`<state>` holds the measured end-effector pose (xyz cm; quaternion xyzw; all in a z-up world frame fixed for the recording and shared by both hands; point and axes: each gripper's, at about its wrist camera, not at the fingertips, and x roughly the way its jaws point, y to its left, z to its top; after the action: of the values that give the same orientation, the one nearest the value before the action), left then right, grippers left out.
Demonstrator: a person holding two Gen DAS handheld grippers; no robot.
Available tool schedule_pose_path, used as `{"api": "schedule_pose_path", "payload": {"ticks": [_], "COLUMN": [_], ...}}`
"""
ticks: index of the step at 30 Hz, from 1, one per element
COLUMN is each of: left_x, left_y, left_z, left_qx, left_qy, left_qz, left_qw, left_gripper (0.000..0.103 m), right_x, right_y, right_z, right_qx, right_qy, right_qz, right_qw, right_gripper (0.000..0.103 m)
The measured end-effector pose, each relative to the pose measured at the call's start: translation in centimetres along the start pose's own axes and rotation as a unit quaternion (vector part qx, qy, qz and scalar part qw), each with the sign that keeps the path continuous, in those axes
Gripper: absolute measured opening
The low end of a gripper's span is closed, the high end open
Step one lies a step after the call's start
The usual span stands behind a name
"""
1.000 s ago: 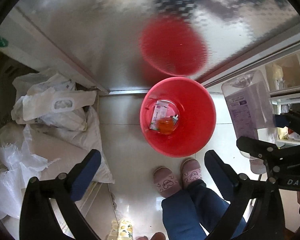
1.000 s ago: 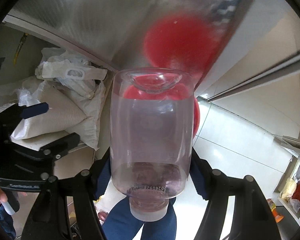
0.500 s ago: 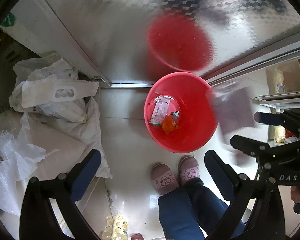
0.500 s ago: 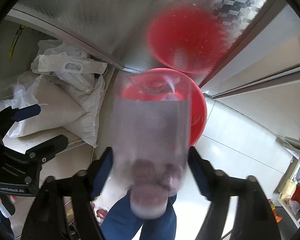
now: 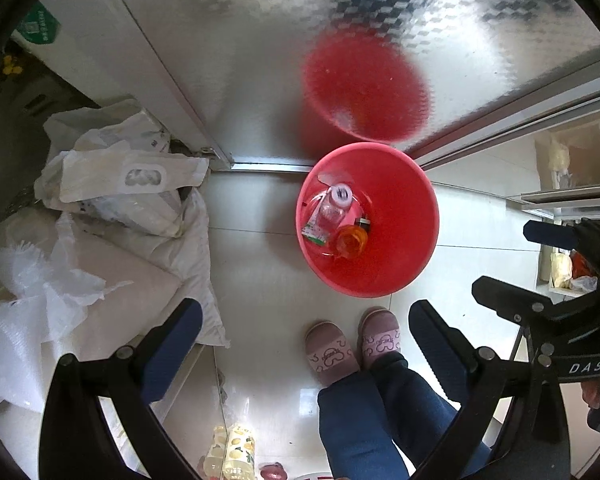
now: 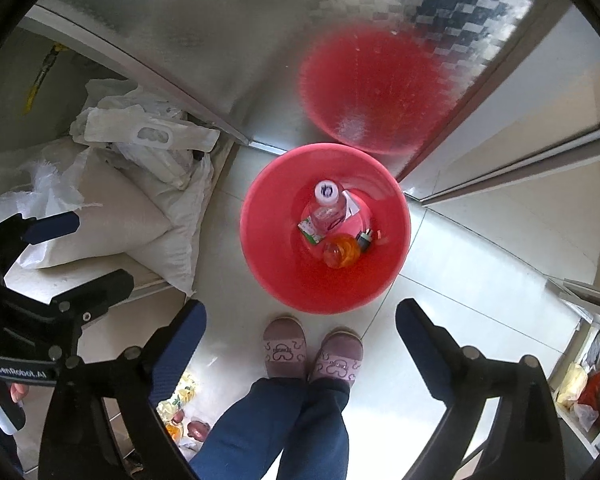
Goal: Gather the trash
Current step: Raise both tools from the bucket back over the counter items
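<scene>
**Clear bottle in the red bucket, both claws spread and empty**

At far left, white woven sacks (image 6: 112, 224) and crumpled white plastic bags (image 5: 128, 176) are heaped on the floor against a textured metal door panel (image 5: 260, 60). The left claw (image 5: 304, 344) hangs above pale floor tiles (image 5: 260, 280), its blue-padded fingers (image 5: 172, 344) wide apart with nothing between them.

Right of the sacks stands the round red plastic bucket (image 6: 324, 280), its blurred reflection on the door behind. Inside lies the clear plastic bottle with a white cap (image 6: 326, 208). Its long axis runs steeply up the bucket's inner wall, cap end pointing up towards the door side, base down among the other trash; the base is hard to make out through the clear plastic. Beside it lie a green-and-white wrapper (image 6: 310, 234), an orange translucent container (image 6: 340, 254) and a small dark item (image 6: 364, 240) too small to identify.

Pink slippers (image 6: 284, 348) stand just below the bucket. The right claw (image 6: 300, 340) is likewise fully spread, holding nothing. Shelving (image 5: 572, 200) at far right is cut off.
</scene>
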<state>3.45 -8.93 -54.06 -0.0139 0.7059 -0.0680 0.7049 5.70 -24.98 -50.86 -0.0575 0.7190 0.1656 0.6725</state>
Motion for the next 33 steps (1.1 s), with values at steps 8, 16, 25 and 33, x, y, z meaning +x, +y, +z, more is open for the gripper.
{"api": "schedule_pose_path", "payload": {"ticks": [8, 16, 25, 33], "left_x": [-3.4, -11.1, -23.0, -33.2], "left_y": [-0.7, -2.6, -5.2, -7.2], "left_z": [-1.4, -3.5, -5.9, -6.5], "left_qx": [-0.014, -0.013, -0.046, -0.061], "left_qy": [-0.016, -0.040, -0.077, -0.143], "left_qz": [-0.002, 0.014, 0.011, 0.013], "left_qw": [0.9998, 0.9990, 0.9959, 0.9878], "left_gripper": [0.102, 0.102, 0.102, 0.102], "right_x": [-3.0, -9.5, -19.8, -30.9], "right_y": [0.7, 1.7, 2.6, 4.4], "right_z": [-1.3, -3.3, -5.8, -6.8], "right_qx": [-0.013, -0.029, -0.049, -0.082], "right_qy": [-0.006, -0.038, -0.067, -0.152], "right_qz": [0.000, 0.006, 0.023, 0.023], "right_qw": [1.000, 0.999, 0.996, 0.985], "right_gripper": [0.095, 0.095, 0.095, 0.095]}}
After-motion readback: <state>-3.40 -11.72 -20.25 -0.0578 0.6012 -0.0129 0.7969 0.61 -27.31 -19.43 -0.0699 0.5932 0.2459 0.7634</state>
